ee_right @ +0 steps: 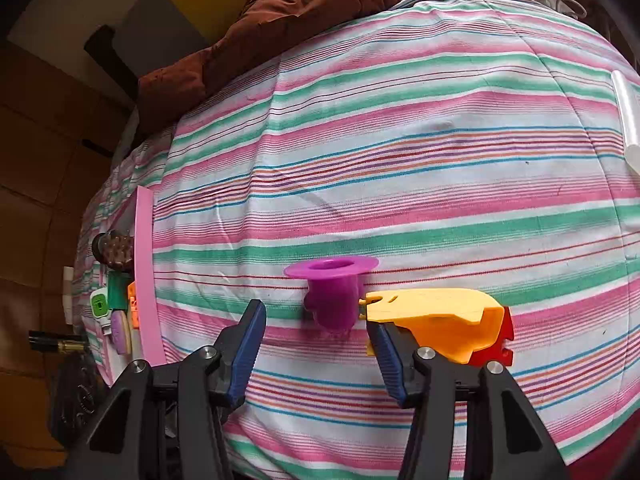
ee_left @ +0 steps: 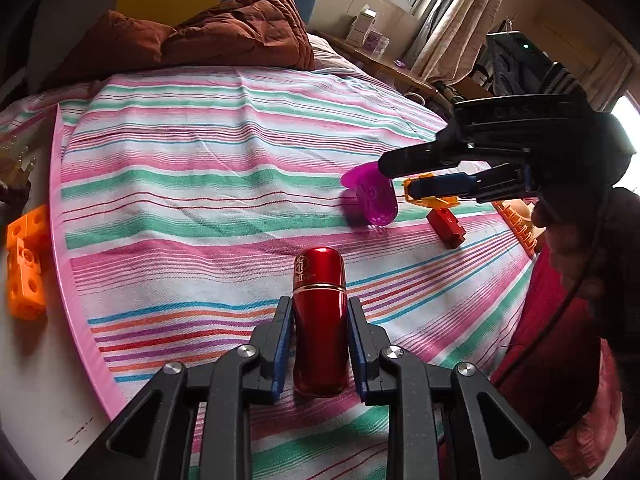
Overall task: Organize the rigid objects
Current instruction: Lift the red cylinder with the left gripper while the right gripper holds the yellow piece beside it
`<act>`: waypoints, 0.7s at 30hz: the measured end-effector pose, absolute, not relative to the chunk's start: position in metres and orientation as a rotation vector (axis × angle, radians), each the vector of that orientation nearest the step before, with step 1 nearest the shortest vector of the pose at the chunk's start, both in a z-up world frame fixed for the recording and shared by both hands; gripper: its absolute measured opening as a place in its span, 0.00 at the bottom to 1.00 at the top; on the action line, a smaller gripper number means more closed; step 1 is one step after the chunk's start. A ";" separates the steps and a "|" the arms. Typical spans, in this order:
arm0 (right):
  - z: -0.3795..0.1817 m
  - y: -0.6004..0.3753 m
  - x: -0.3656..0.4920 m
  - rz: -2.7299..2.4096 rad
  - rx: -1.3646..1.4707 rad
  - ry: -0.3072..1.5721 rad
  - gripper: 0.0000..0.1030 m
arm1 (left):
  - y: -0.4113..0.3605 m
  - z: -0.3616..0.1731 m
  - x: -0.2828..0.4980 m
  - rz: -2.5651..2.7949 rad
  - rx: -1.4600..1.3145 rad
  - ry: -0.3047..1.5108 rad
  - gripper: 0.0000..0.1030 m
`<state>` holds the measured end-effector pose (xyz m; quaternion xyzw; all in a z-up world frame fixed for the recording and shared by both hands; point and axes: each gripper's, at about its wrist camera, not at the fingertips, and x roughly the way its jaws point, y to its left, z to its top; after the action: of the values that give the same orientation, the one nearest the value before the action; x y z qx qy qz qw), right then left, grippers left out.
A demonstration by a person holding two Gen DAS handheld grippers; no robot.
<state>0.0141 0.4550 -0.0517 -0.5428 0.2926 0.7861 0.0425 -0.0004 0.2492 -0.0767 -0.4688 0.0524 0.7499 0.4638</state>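
Observation:
My left gripper (ee_left: pixel 319 308) is shut on a shiny red metal cylinder (ee_left: pixel 319 320), held upright over the striped bedcover (ee_left: pixel 224 184). My right gripper (ee_right: pixel 316 316) is open and empty; it also shows in the left wrist view (ee_left: pixel 400 178). A purple plastic cup (ee_right: pixel 332 296) lies just ahead between its fingers, and also shows in the left wrist view (ee_left: pixel 374 198). An orange plastic piece (ee_right: pixel 440 320) and a red block (ee_right: pixel 500 344) lie beside the right finger; the red block also shows in the left wrist view (ee_left: pixel 446 226).
A pink tray edge (ee_right: pixel 145 272) runs along the left, with several small items beyond it, including an orange block (ee_left: pixel 26 260). A brown quilt (ee_left: pixel 224 36) lies at the bed's far end. A desk with boxes (ee_left: pixel 368 28) stands by the window.

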 end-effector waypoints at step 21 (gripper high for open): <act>-0.070 0.412 -0.020 2.605 -1.696 0.615 0.35 | 0.222 -0.037 0.030 1.929 -1.058 0.159 0.25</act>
<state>-0.0203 0.4123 -0.0698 -0.5352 0.1942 0.8220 -0.0139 0.0298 0.2223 -0.0369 -0.4282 0.0642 0.7804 0.4511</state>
